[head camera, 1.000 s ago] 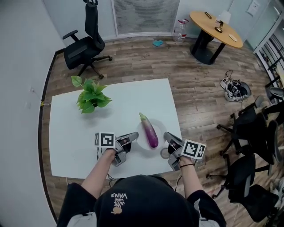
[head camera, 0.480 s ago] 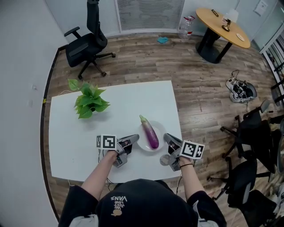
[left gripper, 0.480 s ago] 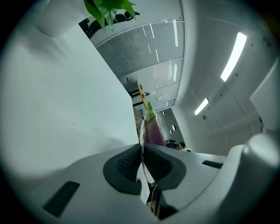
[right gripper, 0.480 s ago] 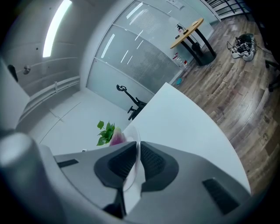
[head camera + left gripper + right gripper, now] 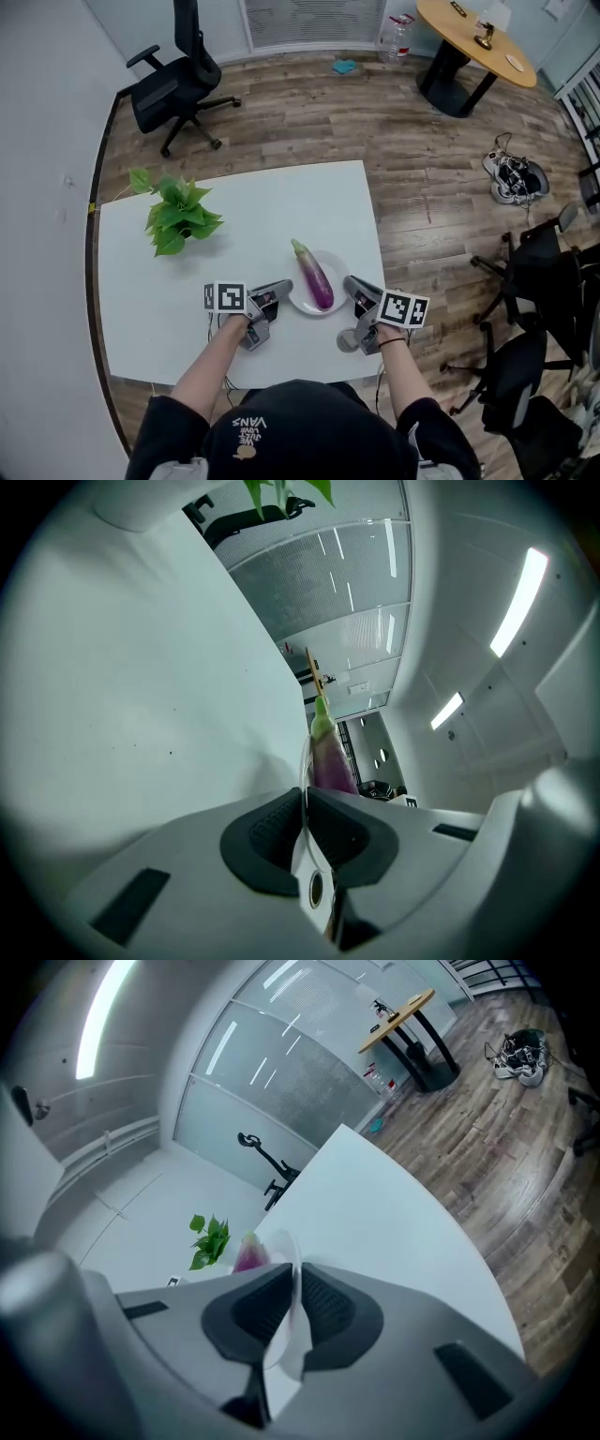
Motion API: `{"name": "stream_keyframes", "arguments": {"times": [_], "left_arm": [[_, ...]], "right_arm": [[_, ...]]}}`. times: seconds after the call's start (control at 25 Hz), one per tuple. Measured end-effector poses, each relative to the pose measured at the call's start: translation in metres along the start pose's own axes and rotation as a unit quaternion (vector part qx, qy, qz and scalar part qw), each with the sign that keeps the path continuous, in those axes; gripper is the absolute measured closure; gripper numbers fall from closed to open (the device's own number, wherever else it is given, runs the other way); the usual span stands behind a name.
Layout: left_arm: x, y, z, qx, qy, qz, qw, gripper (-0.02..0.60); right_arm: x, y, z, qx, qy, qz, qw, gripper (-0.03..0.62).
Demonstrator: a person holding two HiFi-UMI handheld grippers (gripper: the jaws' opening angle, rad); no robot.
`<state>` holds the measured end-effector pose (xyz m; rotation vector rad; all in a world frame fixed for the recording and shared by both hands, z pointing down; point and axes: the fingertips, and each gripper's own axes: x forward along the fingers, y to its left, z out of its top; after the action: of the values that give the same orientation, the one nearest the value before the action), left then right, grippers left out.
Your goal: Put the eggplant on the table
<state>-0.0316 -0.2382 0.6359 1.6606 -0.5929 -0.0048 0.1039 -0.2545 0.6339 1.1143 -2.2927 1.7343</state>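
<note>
Since both sets of jaws are all but closed, the left gripper (image 5: 279,289) and right gripper (image 5: 352,286) each pinching an opposite rim of the thin white plate (image 5: 337,277), an uneven tilt or slipping rim could roll the eggplant (image 5: 316,277) off. It lies lengthwise on that plate, glossy purple and green-capped, near the front edge of the white worktop (image 5: 244,216).
</note>
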Motion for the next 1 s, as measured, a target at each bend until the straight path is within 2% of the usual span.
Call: {"name": "stream_keyframes", "arguments": {"times": [0.24,1.0], "left_arm": [[0.007,0.01,0.001,-0.016,0.001,0.005,0.9999,0.557],[0.016,0.028,0.0,-0.036,0.03,0.061,0.997,0.557]], "right_arm": [[0.008,-0.011,0.001,0.0,0.014,-0.008,1.0,0.559],[0.018,-0.024,0.001,0.002,0.042,-0.042,0.998,0.559]]}}
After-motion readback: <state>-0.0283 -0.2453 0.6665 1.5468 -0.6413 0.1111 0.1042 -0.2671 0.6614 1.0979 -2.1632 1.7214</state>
